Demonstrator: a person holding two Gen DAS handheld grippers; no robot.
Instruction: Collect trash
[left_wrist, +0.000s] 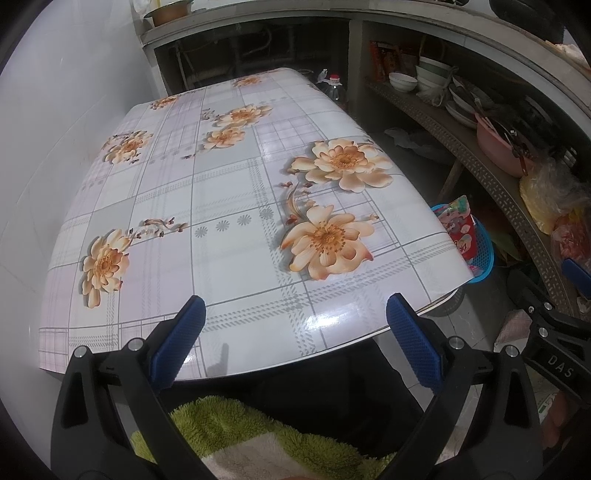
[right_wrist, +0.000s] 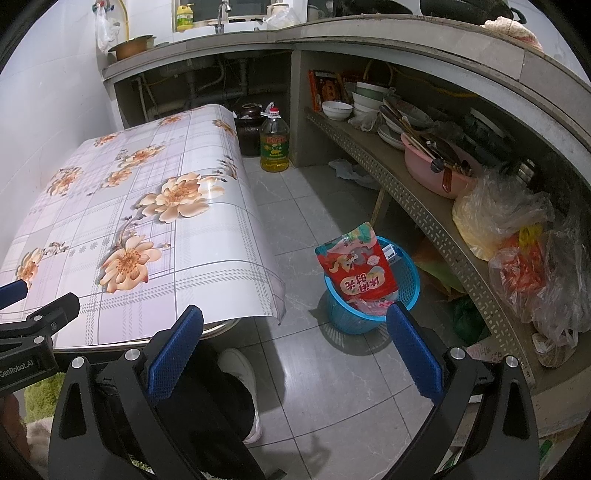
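Red snack bag standing in the blue basket, both grippers empty.

The red snack bag (right_wrist: 356, 267) sticks up out of the blue basket (right_wrist: 406, 280) on the tiled floor (right_wrist: 325, 206), just beyond the right gripper (right_wrist: 295, 343), whose jaws stand wide apart with nothing between them. The left gripper (left_wrist: 295, 332) hovers over the near edge of the counter (left_wrist: 221, 206), jaws likewise spread and empty; its flowered cloth is bare. Right of the basket runs a shelf (right_wrist: 424, 206) with bowls, a pink basin (right_wrist: 432, 166) and plastic bags. An oil bottle (right_wrist: 274, 142) stands on the floor beyond the counter.
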